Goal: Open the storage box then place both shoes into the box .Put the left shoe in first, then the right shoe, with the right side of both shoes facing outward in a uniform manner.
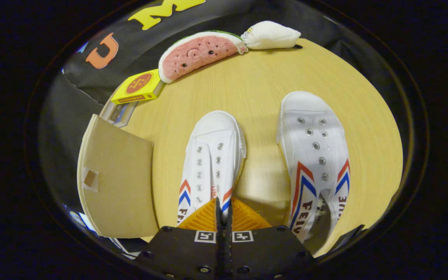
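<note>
Fingers of the gripper (223, 212) closed together, nothing between them, poised over the heel end of the nearer shoe (212, 163); the second shoe (314, 155) lies beside it, apart, both soles down on the round wooden table (255, 85), toes pointing away. Which is the left shoe cannot be told with certainty. Both are laceless canvas sneakers — judged light, with soft uppers that will fold under pressure, and a firmer rubber sole rim. The collar or heel wall is the likely hold: canvas gives friction, while the rubber toe cap looks smoother and too broad. The storage box (117, 179), a tan cardboard panel with clear plastic parts at its ends, stands beside the nearer shoe at the table's edge; it appears not yet open. Bare tabletop lies between the shoes and beyond their toes — room to swing. At the far rim sit a yellow carton (138, 86), a watermelon plush (198, 54) and a white plush (270, 35), well apart from the shoes.
</note>
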